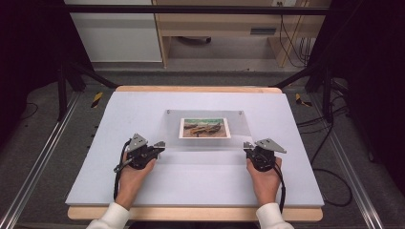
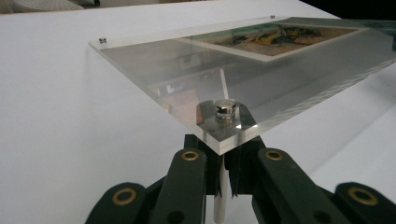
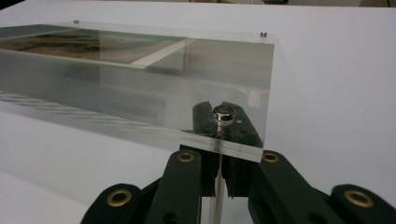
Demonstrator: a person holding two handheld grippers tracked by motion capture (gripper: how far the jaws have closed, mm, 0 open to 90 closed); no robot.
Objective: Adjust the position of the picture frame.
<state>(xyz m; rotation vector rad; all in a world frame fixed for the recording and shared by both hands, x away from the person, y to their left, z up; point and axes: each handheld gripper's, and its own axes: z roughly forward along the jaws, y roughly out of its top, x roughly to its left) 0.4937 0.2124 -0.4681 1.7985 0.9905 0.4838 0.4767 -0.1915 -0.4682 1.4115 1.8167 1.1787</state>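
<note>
Both hands grip: left gripper (image 1: 160, 145) and right gripper (image 1: 248, 146) are closed on the acrylic photo frame's (image 1: 210, 143) near-corner standoff legs. Frame looks lifted from the table (image 1: 143, 109); next, I judge, raise it evenly.

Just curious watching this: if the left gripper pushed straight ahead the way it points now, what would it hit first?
Nothing new: the left gripper is already shut on a slim white post under the near corner of the clear acrylic frame, so it would push that. Beyond looks like bare white table.

A white table board (image 1: 143, 109) fills the centre; wooden furniture (image 1: 215, 28) stands at twelve o'clock, black cables (image 1: 329, 143) at three.
</note>
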